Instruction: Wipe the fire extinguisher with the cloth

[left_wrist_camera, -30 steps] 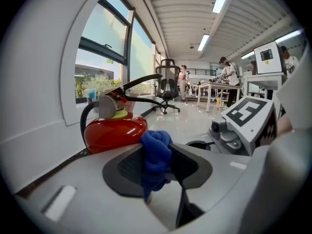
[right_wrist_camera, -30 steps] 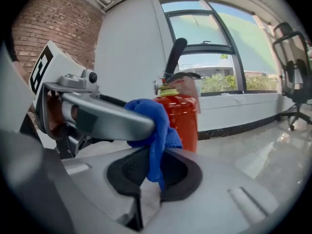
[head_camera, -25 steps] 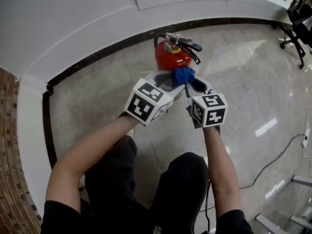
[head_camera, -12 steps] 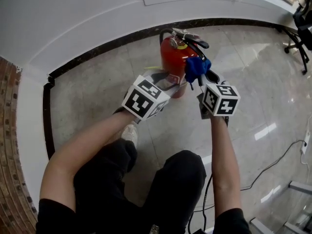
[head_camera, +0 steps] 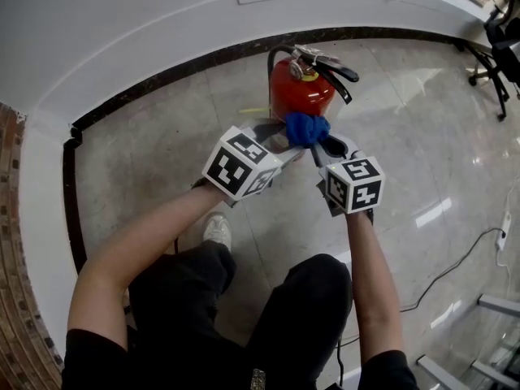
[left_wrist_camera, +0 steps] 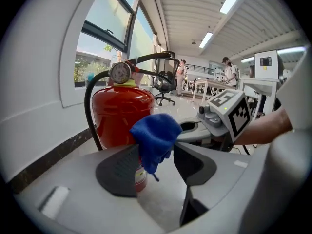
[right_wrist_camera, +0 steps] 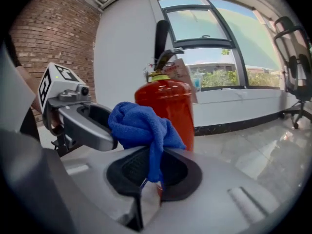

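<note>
Pinching a fold of the blue cloth point(right_wrist_camera: 144, 128), the right tongs point(right_wrist_camera: 153, 172) are standing with their jaws pressed together on it, and the rest of the cloth is bunching up in a ball above the pads. That ball is lying against the near side of the fire extinguisher point(head_camera: 302, 88), about halfway up its red body. The left tongs point(left_wrist_camera: 157, 160) are reaching in from the left with jaws spread and nothing gripped. Their tips are sitting just beside the extinguisher's lower left side, though whether they are touching it is not clear. Seen along the left jaws, the cloth is hanging in the gap with the red cylinder behind it.

The extinguisher is standing upright on the glossy tiled floor point(head_camera: 162, 145), near the white curved wall point(head_camera: 122, 31) with its dark skirting. Its pressure gauge point(left_wrist_camera: 120, 73) is sitting on top, and a black hose point(left_wrist_camera: 90, 106) is looping down the left side. The person is crouching behind both tongs, one shoe point(head_camera: 216, 230) showing. An office chair point(head_camera: 500, 31) is standing far right, and a cable point(head_camera: 455, 266) is trailing across the floor on the near right.
</note>
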Motion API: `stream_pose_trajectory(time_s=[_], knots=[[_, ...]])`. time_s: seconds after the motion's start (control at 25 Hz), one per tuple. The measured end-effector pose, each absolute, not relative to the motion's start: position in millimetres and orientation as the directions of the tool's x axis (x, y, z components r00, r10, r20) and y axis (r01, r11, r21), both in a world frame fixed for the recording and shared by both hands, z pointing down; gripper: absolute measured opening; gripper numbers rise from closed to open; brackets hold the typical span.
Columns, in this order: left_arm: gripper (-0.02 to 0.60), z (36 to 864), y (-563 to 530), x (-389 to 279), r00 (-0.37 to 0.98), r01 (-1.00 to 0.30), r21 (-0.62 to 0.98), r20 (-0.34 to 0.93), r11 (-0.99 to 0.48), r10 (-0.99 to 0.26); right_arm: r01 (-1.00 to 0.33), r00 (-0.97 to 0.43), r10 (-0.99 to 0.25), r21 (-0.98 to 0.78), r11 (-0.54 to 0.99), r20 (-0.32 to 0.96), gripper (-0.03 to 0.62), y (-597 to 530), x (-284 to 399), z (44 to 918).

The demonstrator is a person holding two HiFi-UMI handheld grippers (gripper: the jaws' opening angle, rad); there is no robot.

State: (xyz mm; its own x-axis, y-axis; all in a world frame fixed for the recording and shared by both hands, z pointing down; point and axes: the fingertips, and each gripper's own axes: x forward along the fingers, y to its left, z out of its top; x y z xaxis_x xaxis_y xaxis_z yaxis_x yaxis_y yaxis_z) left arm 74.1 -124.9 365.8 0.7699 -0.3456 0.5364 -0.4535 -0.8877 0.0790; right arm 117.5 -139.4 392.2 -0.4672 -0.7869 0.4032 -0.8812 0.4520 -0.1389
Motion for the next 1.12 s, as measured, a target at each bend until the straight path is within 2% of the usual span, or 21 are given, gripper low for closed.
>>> stream_pose_trajectory(time_s=[0.16, 0.2, 0.28, 0.36, 0.48, 0.6, 0.8, 0.92, 1.04, 1.12], knots=[[0.227, 363.0, -128.8, 70.1, 0.808, -0.442, 0.132, 0.488, -0.887, -0.33, -0.823, -0.536, -0.737, -0.06, 0.565, 0.411, 0.041, -135.1, 83.6, 390.7], [0.2, 362.9, -132.7, 66.5, 0.813, -0.449, 0.145, 0.475, -0.882, -0.336, -0.816, -0.541, -0.733, -0.045, 0.577, 0.411, 0.041, -135.5, 78.3, 390.7], [0.1, 362.9, -143.1, 58.4, 0.818, -0.467, 0.164, 0.452, -0.869, -0.355, -0.809, -0.541, -0.733, -0.018, 0.588, 0.412, 0.041, -136.9, 69.8, 390.6], [0.07, 363.5, -152.2, 53.5, 0.82, -0.477, 0.161, 0.435, -0.864, -0.371, -0.809, -0.535, -0.736, -0.002, 0.588, 0.415, 0.045, -138.5, 64.8, 390.3], [0.06, 365.4, -164.3, 47.5, 0.813, -0.497, 0.119, 0.41, -0.859, -0.414, -0.794, -0.549, -0.723, 0.007, 0.607, 0.418, 0.07, -133.8, 58.0, 388.9], [0.058, 369.1, -174.4, 39.2, 0.803, -0.533, 0.102, 0.375, -0.84, -0.464, -0.766, -0.569, -0.692, 0.02, 0.643, 0.445, 0.133, -120.0, 56.4, 387.7], [0.055, 372.7, -191.5, 25.8, 0.759, -0.622, 0.144, 0.352, -0.77, -0.547, -0.783, -0.544, -0.683, -0.002, 0.622, 0.487, 0.133, -118.1, 75.0, 380.2], [0.055, 377.3, -206.8, 16.2, 0.733, -0.652, 0.154, 0.376, -0.742, -0.566, -0.782, -0.54, -0.679, 0.002, 0.624, 0.497, 0.107, -119.6, 71.9, 378.5], [0.054, 382.4, -221.7, 15.8, 0.716, -0.666, 0.14, 0.395, -0.732, -0.576, -0.778, -0.541, -0.674, 0.003, 0.628, 0.503, 0.024, -119.4, 70.0, 376.6], [0.054, 387.6, -233.7, 15.7, 0.705, -0.673, 0.125, 0.404, -0.729, -0.582, -0.772, -0.547, -0.668, 0.005, 0.636, 0.505, 0.009, -117.2, 67.7, 375.3]])
